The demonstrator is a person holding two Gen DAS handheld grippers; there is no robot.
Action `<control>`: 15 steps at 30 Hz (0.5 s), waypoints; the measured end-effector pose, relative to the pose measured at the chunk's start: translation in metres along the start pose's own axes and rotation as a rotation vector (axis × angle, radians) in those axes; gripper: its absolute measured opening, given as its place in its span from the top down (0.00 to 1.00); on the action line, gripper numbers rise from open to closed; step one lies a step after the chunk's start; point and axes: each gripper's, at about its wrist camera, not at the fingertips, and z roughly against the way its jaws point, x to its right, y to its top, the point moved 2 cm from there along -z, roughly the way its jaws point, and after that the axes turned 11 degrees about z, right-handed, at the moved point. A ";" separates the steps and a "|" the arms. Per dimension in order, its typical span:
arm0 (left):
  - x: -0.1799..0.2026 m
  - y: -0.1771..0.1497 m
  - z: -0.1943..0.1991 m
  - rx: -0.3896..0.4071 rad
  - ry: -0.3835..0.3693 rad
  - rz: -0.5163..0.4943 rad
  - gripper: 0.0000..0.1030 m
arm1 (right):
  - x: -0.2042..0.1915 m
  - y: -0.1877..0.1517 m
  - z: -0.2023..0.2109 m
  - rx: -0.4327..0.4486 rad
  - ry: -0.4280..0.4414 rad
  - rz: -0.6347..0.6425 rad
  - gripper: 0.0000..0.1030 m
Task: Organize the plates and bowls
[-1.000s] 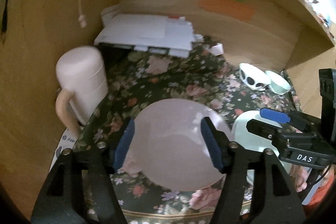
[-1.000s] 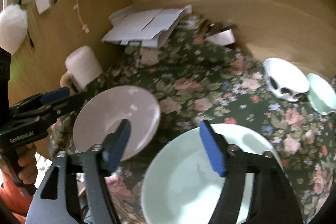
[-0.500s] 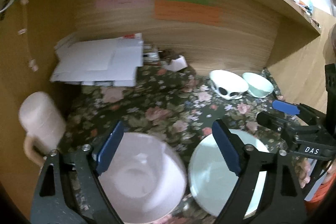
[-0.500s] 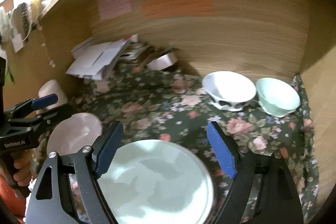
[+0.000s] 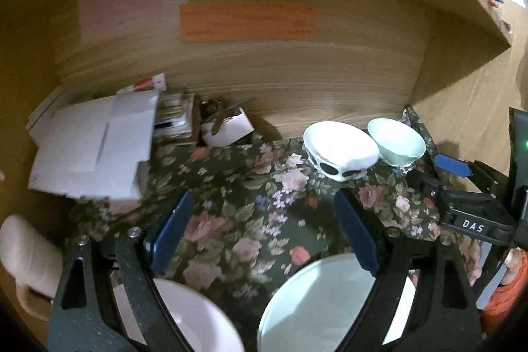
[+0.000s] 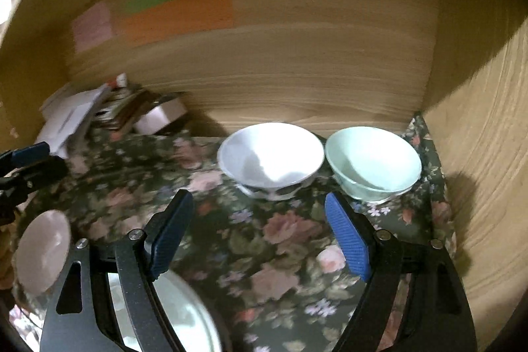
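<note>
A pink plate (image 5: 194,322) and a pale green plate (image 5: 316,302) lie side by side on the floral cloth (image 5: 257,210) near the front edge. A white bowl with dark spots (image 5: 340,147) and a pale green bowl (image 5: 396,141) stand at the back right; they also show in the right wrist view, the white bowl (image 6: 270,157) and the green bowl (image 6: 373,160). My left gripper (image 5: 260,233) is open and empty above the plates. My right gripper (image 6: 260,236) is open and empty, a little in front of the bowls, with the green plate (image 6: 184,319) below its left finger.
White papers and boxes (image 5: 95,141) are piled at the back left, with a small white box (image 5: 227,127) beside them. A pink mug (image 5: 26,259) stands at the left. Wooden walls close the back and the right side (image 6: 478,154).
Both grippers have lifted and tilted up from over the plates. The right one has swung right toward the two bowls. Both stay open and empty.
</note>
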 end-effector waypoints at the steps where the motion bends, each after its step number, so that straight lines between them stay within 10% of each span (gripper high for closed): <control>1: 0.002 0.004 -0.007 -0.008 0.000 0.000 0.15 | 0.003 0.000 -0.005 -0.006 -0.005 0.001 0.23; 15: 0.027 0.029 -0.102 -0.123 0.005 -0.064 0.15 | 0.045 -0.002 -0.093 -0.192 0.073 -0.154 0.55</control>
